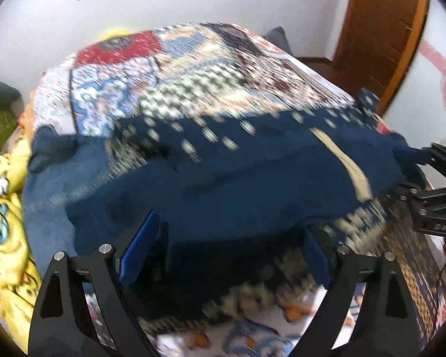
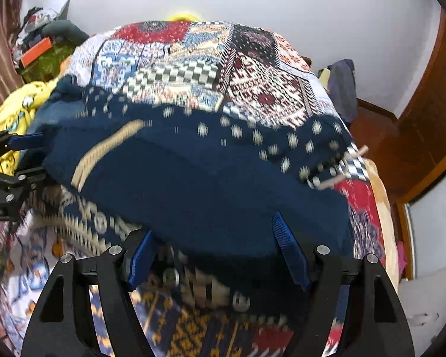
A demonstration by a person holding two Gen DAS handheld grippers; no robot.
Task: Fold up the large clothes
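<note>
Where walls stand white, patchwork bedspread (image 2: 193, 68)

No clear wording can be read; the only lettering is a pale embossed mark on the black body of the right gripper (image 1: 437, 199) at about three o'clock in the left wrist view (blurred, inverted, illegible)

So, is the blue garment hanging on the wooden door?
No, the blue garment lies spread on the patterned bedspread, away from the wooden door.
</note>
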